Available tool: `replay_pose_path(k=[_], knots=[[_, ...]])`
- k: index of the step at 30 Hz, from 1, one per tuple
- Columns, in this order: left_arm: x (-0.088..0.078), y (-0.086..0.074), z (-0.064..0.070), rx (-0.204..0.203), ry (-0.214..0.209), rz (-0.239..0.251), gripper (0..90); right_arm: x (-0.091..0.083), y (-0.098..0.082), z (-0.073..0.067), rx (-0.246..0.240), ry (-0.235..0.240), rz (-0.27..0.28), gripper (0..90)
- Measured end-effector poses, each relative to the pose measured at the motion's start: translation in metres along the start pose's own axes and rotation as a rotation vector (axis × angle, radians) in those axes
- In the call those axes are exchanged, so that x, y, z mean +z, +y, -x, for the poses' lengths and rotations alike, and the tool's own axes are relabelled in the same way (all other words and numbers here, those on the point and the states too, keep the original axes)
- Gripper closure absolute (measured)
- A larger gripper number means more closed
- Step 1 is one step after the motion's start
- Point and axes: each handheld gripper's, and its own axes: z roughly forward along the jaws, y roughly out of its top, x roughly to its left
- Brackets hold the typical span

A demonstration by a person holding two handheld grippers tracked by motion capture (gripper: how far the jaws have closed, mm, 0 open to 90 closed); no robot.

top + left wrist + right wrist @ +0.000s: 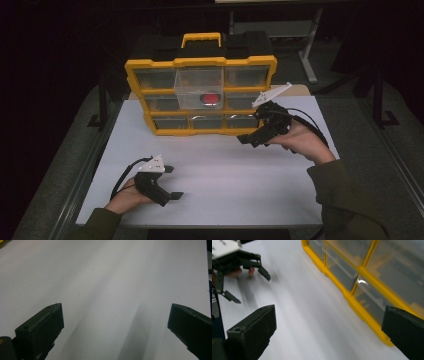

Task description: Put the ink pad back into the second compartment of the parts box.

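Observation:
A yellow organizer case [150,63] stands upright at the back of the white table [225,175]. A clear bin [199,82] sticks out of its middle, and something red [210,97] lies inside the bin. My right gripper [250,126] hovers beside the case's lower right corner, open with nothing between its jaws. In the right gripper view the right gripper [329,320] points along the case's yellow frame [359,305], with the left gripper [249,287] farther off. My left gripper [174,182] rests open near the table's front left, over bare table [100,277].
The case has a yellow carrying handle [201,37] on top and several clear-fronted compartments. A table leg [310,45] stands in the dark behind. The table's front edge [200,224] runs just below the left hand.

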Motion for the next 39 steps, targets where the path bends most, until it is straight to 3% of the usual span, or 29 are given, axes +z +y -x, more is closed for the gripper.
replay_pose_path(k=[8,20,28,39], knots=[[-0.001,0.000,0.000,0.001,0.001,0.001,0.0,0.013,-0.032,-0.004,0.033,-0.005,0.043,0.0],[-0.001,0.000,0.000,0.004,0.002,-0.001,0.0,0.032,-0.081,-0.009,0.078,-0.008,0.046,0.0],[0.000,0.000,0.001,0.006,0.000,-0.002,0.0,0.034,-0.108,-0.013,0.107,-0.036,0.105,0.0],[-0.001,0.000,0.001,0.006,0.004,-0.001,0.0,0.035,-0.144,-0.019,0.138,-0.058,0.096,0.0]])
